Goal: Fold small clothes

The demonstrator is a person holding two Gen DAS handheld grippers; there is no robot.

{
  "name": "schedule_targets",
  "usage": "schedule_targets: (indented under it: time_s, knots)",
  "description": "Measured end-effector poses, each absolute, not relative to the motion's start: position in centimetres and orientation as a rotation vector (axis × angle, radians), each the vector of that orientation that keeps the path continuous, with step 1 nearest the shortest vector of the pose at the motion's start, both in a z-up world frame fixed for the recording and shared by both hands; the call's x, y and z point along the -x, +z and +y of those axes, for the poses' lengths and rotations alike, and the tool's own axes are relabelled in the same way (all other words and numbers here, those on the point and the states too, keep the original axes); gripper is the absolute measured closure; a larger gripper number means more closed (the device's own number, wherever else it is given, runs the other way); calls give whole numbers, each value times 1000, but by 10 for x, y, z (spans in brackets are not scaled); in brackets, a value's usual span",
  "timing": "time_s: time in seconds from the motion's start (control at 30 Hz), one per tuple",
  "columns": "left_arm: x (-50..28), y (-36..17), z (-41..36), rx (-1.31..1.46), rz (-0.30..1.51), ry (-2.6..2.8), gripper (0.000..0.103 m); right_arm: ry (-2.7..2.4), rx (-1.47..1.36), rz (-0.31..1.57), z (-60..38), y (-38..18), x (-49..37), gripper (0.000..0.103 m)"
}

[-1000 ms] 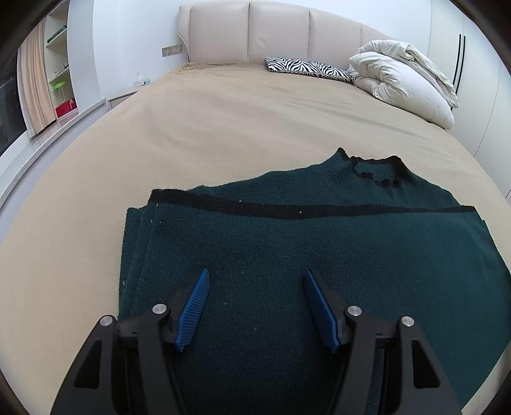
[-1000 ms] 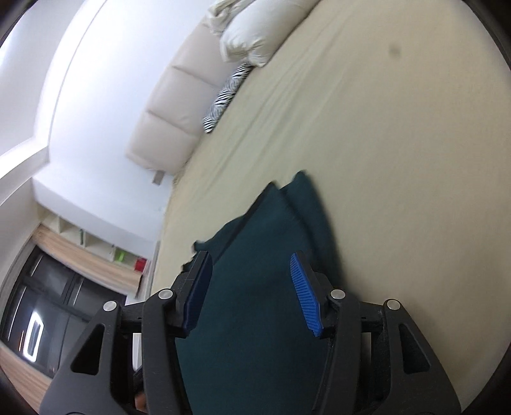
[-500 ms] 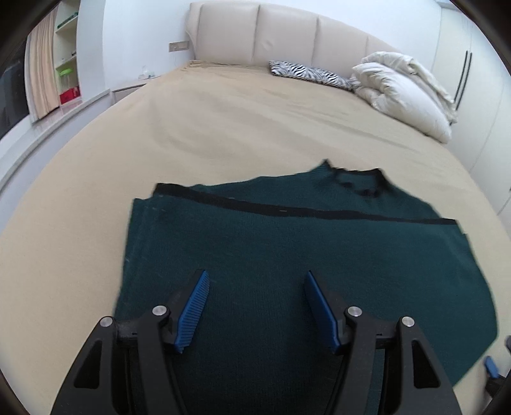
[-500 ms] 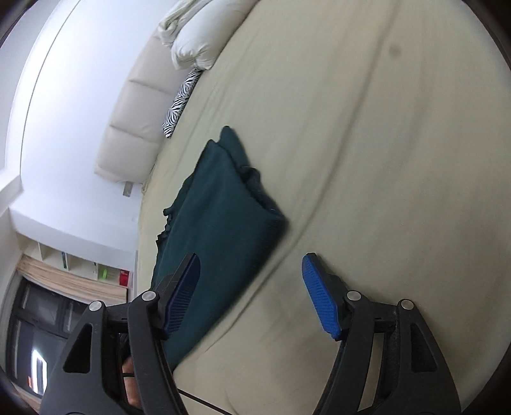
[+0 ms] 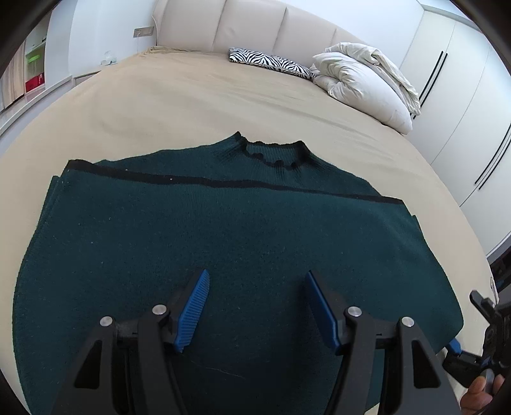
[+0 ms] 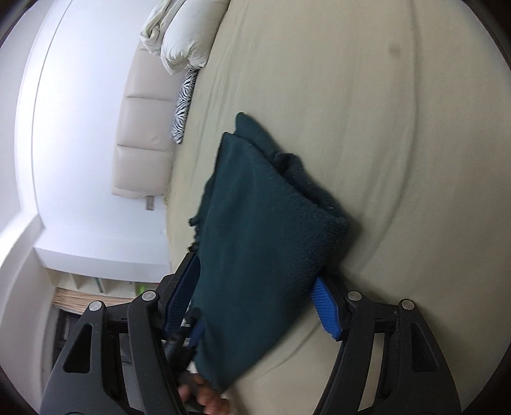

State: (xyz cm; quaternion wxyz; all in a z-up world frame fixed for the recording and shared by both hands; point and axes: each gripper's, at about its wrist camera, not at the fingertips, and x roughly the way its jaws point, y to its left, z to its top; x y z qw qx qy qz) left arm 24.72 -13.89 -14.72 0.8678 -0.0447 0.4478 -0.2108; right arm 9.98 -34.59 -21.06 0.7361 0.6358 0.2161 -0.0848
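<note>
Dark green knit, the folded sweater [image 5: 223, 242] is lying flat on the beige bed [image 5: 198, 95], its collar toward the far headboard [image 5: 255, 28], where a zebra pillow [image 5: 271, 60] and a white duvet [image 5: 367, 83] are sitting. I am holding my left claw [image 5: 255, 306] spread above the sweater's near half, pinching nothing. My right claw [image 6: 255, 297], rolled sideways at the sweater's right edge, has just been opening, and its blue pads [image 6: 325, 306] are standing apart with the fabric between them.
</note>
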Motion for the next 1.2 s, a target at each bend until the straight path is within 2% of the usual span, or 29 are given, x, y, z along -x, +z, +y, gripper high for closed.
schedule_targets:
  time_s: [0.4, 0.57, 0.8, 0.93, 1.2]
  knots:
    - [-247, -156, -139, 72, 944, -463, 38, -218, -1403, 406, -355, -207, -128, 36]
    - [-250, -157, -136, 91, 956, -471, 38, -248, -1368, 423, -360, -219, -133, 46]
    - [-249, -157, -136, 89, 959, -463, 38, -149, -1378, 416, -360, -215, -136, 46]
    - [-251, -157, -134, 110, 965, -469, 38, -154, -1369, 469, -359, -223, -139, 55]
    - [-252, -157, -133, 117, 969, -472, 38, -125, -1403, 472, -355, -224, -130, 53]
